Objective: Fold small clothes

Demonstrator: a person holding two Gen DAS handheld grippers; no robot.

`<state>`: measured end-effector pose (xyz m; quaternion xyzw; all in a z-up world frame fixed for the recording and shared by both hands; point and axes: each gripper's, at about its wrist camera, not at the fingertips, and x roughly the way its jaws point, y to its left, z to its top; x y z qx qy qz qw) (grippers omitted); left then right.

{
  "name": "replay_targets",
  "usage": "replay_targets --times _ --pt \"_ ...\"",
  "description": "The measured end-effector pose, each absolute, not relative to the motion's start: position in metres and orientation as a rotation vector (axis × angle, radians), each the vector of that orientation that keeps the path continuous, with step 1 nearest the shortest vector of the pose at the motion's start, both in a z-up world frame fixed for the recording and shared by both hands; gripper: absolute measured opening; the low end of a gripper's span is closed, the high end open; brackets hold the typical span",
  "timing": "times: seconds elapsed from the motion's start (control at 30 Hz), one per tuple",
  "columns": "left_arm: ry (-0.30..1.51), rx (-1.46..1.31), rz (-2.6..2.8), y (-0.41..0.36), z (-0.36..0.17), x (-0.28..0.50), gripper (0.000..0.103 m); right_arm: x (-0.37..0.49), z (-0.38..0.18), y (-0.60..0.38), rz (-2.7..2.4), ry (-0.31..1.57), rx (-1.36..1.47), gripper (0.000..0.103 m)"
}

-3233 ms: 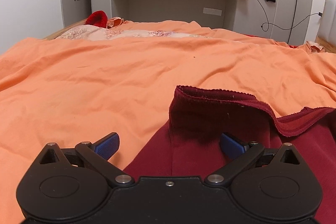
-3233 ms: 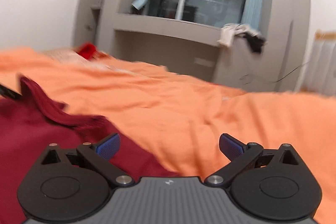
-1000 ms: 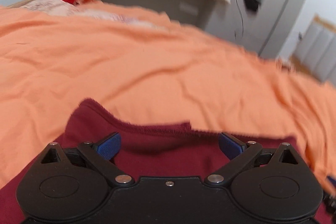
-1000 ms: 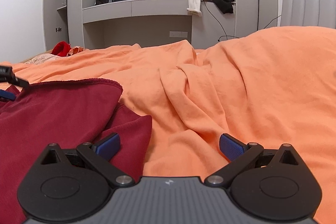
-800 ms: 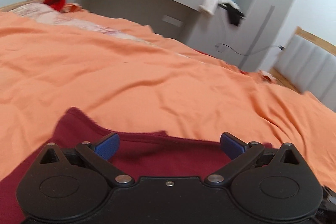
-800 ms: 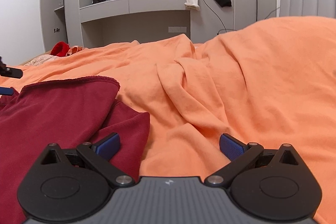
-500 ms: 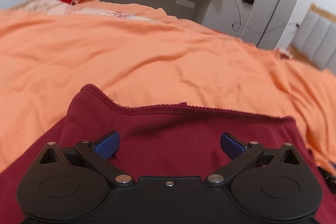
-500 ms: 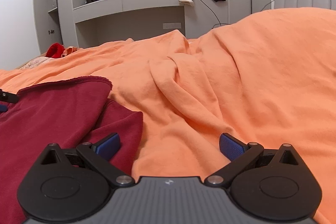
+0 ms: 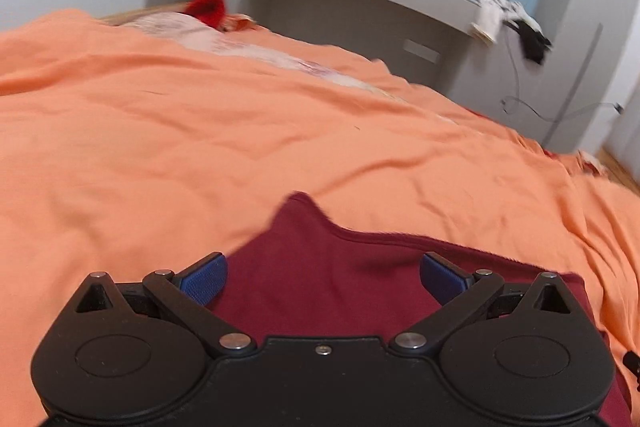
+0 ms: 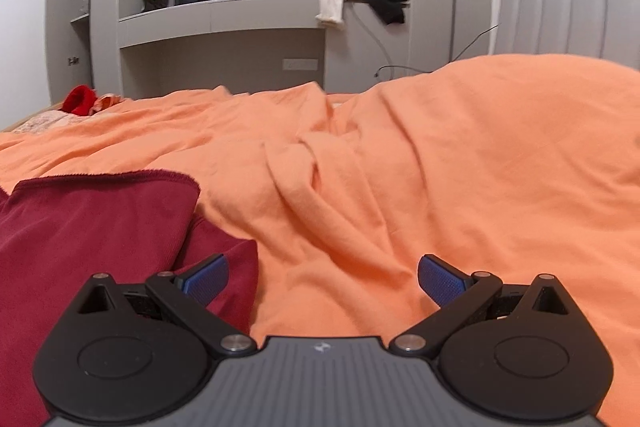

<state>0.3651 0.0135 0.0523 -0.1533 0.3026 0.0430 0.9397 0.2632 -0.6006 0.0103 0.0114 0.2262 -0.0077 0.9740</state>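
A dark red garment [image 9: 340,271] lies on the orange bedsheet [image 9: 200,155], with one corner pointing away from me. My left gripper [image 9: 323,274] hovers open over the near part of the garment, nothing between its blue pads. In the right wrist view the same dark red garment [image 10: 88,223] lies at the left, folded over itself with a hemmed upper edge. My right gripper [image 10: 322,277] is open at the garment's right edge; its left pad [image 10: 204,277] is over the red cloth and its right pad [image 10: 440,283] over bare sheet.
The orange bedsheet [image 10: 400,167] is rumpled, with a high mound at the right. A bright red item [image 10: 80,99] and a patterned cloth [image 9: 168,27] lie at the far end. Grey shelving [image 10: 224,23] with clothes draped on it stands behind; a padded headboard [image 10: 568,15] is at the right.
The left gripper's view has swung left, so the garment's far corner now sits centred between its fingers. The right gripper has shifted slightly; both stay open.
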Motion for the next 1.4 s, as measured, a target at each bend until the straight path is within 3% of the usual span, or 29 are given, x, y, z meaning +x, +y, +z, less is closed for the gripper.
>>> replay_targets --times 0.37,0.67,1.4 --pt "0.529 -0.372 0.242 0.060 0.069 0.290 0.102 0.239 0.037 -0.585 0.011 0.363 0.100 0.103" --pt "0.544 -0.355 0.282 0.065 0.051 0.233 0.102 0.223 0.052 -0.532 0.133 0.310 0.042 0.103" --pt "0.587 -0.283 0.233 0.039 0.034 0.222 0.102 0.178 0.007 -0.433 0.278 0.339 -0.146 0.103"
